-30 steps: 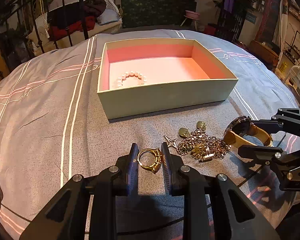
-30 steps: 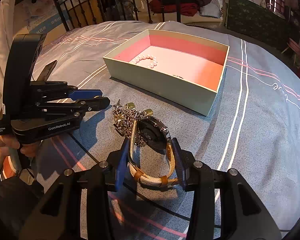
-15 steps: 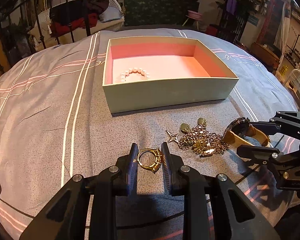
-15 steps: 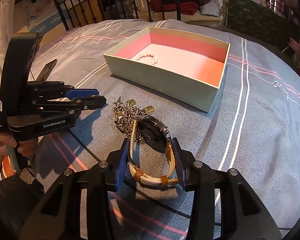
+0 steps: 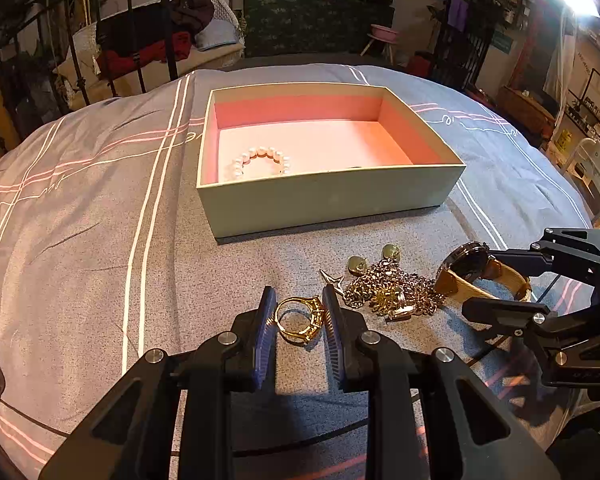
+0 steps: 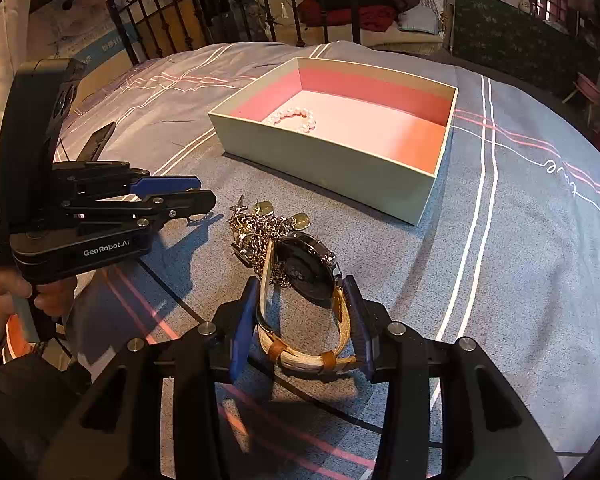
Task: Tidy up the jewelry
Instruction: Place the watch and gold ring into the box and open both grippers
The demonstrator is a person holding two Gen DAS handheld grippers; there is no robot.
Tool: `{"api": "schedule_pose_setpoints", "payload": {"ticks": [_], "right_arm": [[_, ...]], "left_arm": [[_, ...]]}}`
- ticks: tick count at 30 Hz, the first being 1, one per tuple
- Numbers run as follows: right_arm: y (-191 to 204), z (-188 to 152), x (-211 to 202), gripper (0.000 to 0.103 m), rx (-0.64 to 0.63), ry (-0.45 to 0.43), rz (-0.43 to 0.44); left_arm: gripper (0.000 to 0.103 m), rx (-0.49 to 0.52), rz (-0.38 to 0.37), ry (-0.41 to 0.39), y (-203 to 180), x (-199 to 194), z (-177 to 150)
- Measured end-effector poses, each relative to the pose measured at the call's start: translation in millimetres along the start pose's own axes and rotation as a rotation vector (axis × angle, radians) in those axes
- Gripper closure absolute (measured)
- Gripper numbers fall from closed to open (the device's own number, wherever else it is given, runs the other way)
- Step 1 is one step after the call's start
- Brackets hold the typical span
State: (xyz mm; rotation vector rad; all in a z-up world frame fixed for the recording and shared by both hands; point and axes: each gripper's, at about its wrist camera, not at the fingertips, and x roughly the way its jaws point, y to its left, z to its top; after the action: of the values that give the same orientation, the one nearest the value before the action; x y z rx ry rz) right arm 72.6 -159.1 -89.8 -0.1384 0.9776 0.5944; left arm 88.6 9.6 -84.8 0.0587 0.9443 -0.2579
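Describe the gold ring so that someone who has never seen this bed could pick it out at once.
Start at the open box with the pink lining on the grey bedspread, then look at the jewellery in front of it. The gold ring sits between the left gripper pads, left of the tangled chain: a single plain hoop.

I see a gold ring [image 5: 300, 320] lying just beside a tangled chain heap [image 5: 392, 290], a tan-strapped watch [image 6: 306, 280] on its side, and a pearl bracelet [image 5: 262, 160] inside the pink-lined box [image 5: 332, 200].

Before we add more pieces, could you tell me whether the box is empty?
Not empty: a pearl bracelet lies on the pink floor of the open box.
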Motion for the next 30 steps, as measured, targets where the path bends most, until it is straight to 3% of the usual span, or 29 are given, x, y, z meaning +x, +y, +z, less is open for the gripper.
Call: {"api": "schedule_pose_setpoints", "payload": {"ticks": [5, 16, 23, 30], "right_arm": [[2.5, 15.4, -10.6, 0.060, -0.026, -0.043, -0.008], [-0.3, 68.6, -26.7, 0.060, -0.056, -0.166, -0.039], [-25.8, 116.2, 3.2, 0.060, 0.017, -0.177, -0.068], [-33.8, 118.3, 20.0, 0.060, 0.050, -0.154, -0.100]], "left_arm": [[0.079, 0.004, -0.009, -0.067, 0.8, -17.5, 19.3], [0.079, 0.031, 0.045, -0.191, 0.7, -34.6, 81.5], [0.079, -0.050, 0.058, -0.137, 12.2, 3.7, 137.5], [0.079, -0.071, 0.071, -0.079, 13.0, 26.1, 134.8]]}}
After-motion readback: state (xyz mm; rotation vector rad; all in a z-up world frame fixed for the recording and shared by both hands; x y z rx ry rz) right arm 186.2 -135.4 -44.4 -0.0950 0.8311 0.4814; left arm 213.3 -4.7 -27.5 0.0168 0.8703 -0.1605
